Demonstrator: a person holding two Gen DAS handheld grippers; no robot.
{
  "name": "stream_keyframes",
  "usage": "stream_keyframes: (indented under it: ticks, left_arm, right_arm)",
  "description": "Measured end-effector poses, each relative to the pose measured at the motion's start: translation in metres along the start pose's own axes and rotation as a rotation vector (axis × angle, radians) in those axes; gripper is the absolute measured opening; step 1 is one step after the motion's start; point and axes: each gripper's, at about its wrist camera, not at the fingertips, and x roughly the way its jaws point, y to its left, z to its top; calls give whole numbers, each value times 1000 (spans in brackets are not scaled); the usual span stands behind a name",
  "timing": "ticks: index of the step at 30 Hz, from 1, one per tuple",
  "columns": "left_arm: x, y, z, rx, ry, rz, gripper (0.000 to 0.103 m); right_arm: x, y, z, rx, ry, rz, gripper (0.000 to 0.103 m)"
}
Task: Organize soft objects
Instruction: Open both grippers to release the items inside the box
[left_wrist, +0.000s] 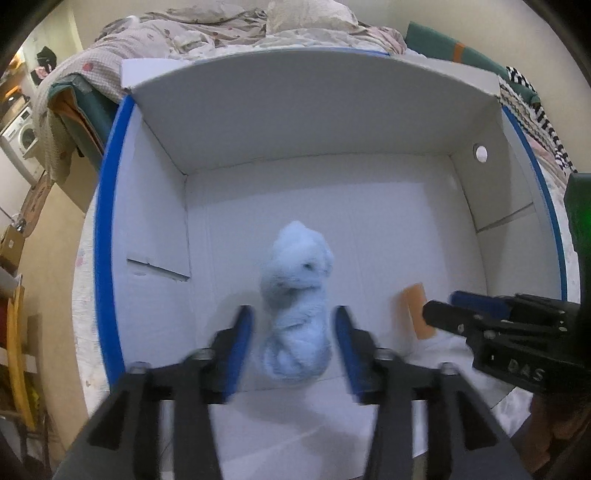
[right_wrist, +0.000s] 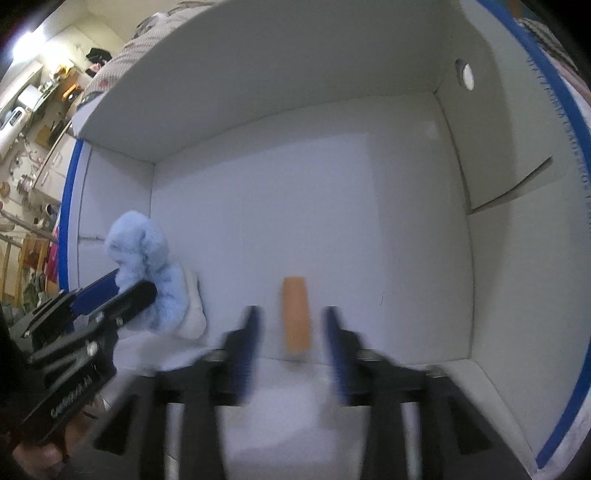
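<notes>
**Two soft things inside the white box, both tongs apart**

The left wrist view looks down into a white box (left_wrist: 295, 122) with a blue rim. The left tongs (left_wrist: 293, 347) stand parted, their blue pads either side of a fluffy light-blue soft toy (left_wrist: 295, 306) that sits on the box floor near the near wall; gaps show between pads and plush, so nothing is gripped. At the right of this view the right tongs (left_wrist: 439, 306) reach in beside an orange piece (left_wrist: 417, 310).

The right wrist view shows the orange piece (right_wrist: 295, 314) plainly: a flat oblong lying on the box (right_wrist: 258, 92) floor between the spread right tongs (right_wrist: 291, 332), clear of both pads. Here the left tongs (right_wrist: 125, 288) enter from the left around the blue toy (right_wrist: 144, 266), and a white soft item (right_wrist: 194, 306) shows just behind it, hidden in the other view.

Only the left view takes in the rumpled bedding (left_wrist: 207, 29) beyond the far wall and a washing machine (left_wrist: 22, 136) far left.
</notes>
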Motion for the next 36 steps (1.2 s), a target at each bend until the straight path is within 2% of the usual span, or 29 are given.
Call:
stream_keyframes:
  ticks: [1,5,9,20,36]
  left_arm:
    - [-3,2,0,-5,-12,9,62]
    - [-10,3,1,2,-41,27,66]
    - [-11,5,0,-1,-48,48,66]
    - [-20,13,-2,-7,-55,46,66]
    - [-75,33,-24,-58,-143,58,66]
  right_arm:
    - [-2,-1,0,9,-10,6,76]
    - [-9,-5,2,40,-41,37,77]
    - [-15,-8,2,71,-65,80,85]
    - [-19,-2,1,69,-68,68,85]
    - [-55,-3,-18,73,-138,39,85]
